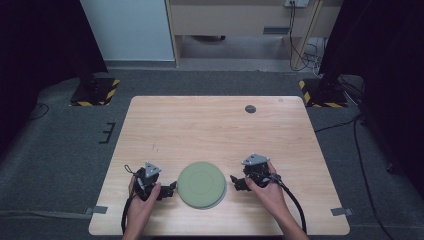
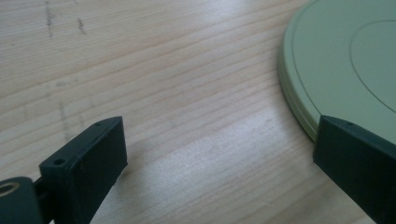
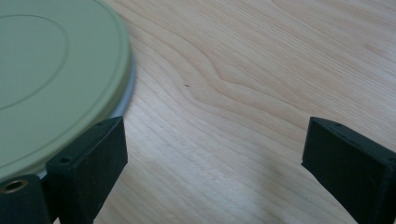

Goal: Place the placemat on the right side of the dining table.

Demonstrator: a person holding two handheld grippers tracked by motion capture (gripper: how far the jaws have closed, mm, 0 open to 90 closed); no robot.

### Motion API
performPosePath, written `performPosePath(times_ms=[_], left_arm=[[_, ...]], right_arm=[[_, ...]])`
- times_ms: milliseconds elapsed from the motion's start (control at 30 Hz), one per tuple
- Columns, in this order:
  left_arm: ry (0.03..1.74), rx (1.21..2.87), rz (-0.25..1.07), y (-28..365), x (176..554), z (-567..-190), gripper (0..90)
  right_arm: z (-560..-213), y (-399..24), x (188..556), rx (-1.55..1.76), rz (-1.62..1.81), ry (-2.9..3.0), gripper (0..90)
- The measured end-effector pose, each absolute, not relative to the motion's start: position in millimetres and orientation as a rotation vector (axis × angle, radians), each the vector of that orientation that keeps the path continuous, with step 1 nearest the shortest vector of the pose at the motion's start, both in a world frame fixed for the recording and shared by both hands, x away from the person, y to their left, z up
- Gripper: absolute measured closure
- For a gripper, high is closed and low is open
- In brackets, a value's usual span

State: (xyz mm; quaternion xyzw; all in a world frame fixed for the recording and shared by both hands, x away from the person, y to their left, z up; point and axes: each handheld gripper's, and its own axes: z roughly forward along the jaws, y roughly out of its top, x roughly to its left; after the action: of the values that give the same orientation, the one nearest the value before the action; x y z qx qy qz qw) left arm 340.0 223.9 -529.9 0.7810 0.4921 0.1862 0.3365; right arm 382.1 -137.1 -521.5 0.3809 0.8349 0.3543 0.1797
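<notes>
A pale green plate lies upside down between the two grippers, at the near middle of the wooden table, with a grey rim peeking from beneath it. The left gripper, jaws spread wide apart, has one jaw over the plate's edge. The right gripper, jaws equally wide apart, sits just beside the plate.

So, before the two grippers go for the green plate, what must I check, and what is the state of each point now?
1. Left gripper open: ok.
2. Right gripper open: ok.
3. Green plate lies flat between them: ok.
4. A grey rim shows under the green plate, perhaps a second plate: cannot tell.
5. Table around the plate free of other things: ok.
6. Plate already gripped: not ok, both pairs of jaws stand wide apart.
</notes>
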Motion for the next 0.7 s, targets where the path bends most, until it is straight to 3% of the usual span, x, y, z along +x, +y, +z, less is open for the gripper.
performPosePath(times_ms=[700], left_arm=[[1.158,2.103,0.444,213.3,324.1,-523.2,3.1]], right_arm=[[-524.7,-117.8,367.3,0.931,0.986,2.515,11.3]])
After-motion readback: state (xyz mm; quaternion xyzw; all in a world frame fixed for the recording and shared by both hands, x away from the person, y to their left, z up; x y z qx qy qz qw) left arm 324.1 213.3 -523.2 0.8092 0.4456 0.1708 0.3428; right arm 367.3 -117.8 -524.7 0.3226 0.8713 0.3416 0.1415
